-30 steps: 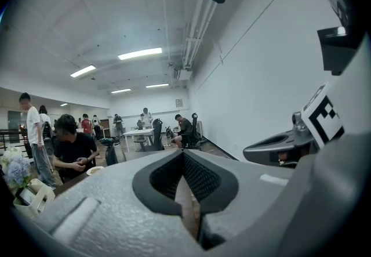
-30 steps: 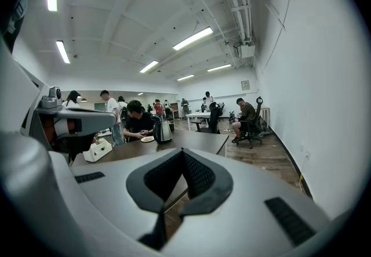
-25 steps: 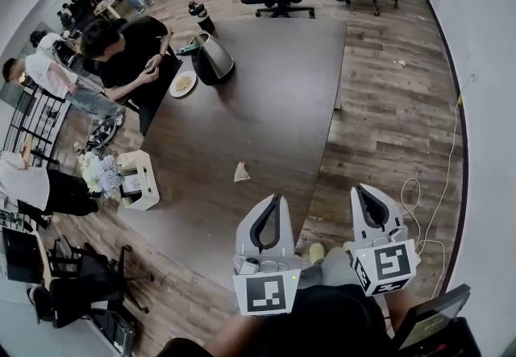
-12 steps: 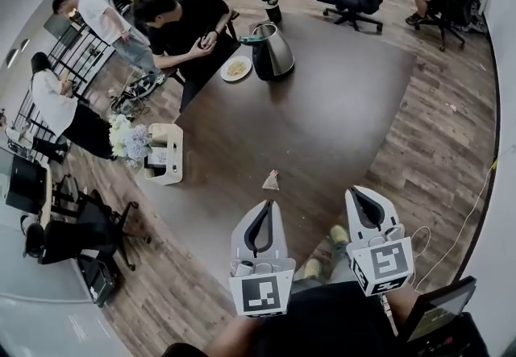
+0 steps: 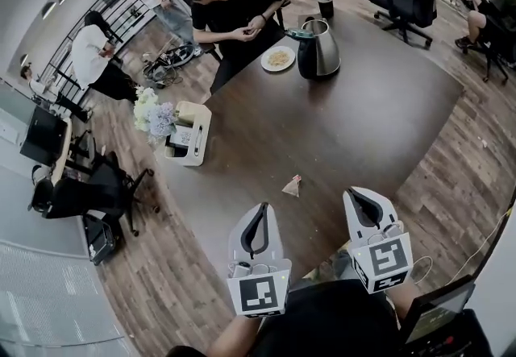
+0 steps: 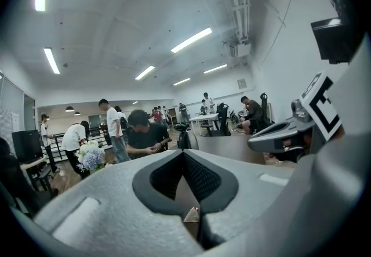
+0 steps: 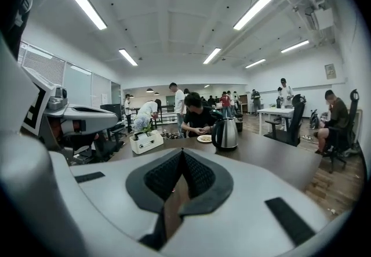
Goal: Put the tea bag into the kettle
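pyramid tea bag (image 5: 292, 185) now ahead between left gripper (image 5: 261, 210), right gripper (image 5: 353, 196); both closed, empty

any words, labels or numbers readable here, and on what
No text reads clearly in any view.
Cubes on left gripper and right gripper: black square patterns, no letters.
Label on white box: too blurred to read.
Framed wall sign: too small to read.

No words, numbers or brand names can be read anywhere. The far wall sign (image 7: 330, 71) is too small.
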Motion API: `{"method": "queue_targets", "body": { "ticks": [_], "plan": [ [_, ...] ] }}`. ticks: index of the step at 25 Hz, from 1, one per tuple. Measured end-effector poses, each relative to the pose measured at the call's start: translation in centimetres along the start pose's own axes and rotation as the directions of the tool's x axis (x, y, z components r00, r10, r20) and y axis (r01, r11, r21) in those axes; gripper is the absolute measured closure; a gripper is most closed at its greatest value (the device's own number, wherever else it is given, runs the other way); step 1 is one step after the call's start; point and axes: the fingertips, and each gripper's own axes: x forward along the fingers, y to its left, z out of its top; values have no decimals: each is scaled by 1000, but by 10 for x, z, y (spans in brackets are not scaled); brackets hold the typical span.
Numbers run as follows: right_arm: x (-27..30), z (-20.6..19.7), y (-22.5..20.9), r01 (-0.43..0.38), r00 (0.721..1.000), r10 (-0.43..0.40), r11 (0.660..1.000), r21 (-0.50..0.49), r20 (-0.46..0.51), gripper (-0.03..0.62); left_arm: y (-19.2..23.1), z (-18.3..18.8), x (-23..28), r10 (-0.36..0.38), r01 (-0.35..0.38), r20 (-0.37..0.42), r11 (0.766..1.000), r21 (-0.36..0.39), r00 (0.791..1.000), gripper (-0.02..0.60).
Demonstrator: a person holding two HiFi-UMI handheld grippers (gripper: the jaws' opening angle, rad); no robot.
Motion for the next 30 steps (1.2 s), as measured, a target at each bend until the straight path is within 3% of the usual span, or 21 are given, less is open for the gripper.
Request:
{"method": "queue_targets", "body": {
  "ticks": [8,15,19,25,30],
  "plan": [
    [40,-10,12,-131,991,128,990,-48,-48,591,14,-35,21,59,-59,-99,998,-1,993,578],
    [63,-30,9,-174,981,168,983,-51,-94,592,3,-88,60,1,2,-227,1000,13,974,577],
    [68,-41,2,-186,976,179,981,-56,-120,592,-7,-110,87,-39,47,-270,999,26,962,531],
    [67,-66,-6,-180,969,173,983,-23,-175,592,-16,-156,108,-87,96,-379,995,6,921,485],
    [65,-89,-7,-197,956,186,980,-25,-226,592,-25,-188,123,-121,121,-416,992,-26,901,478]
  ]
}}
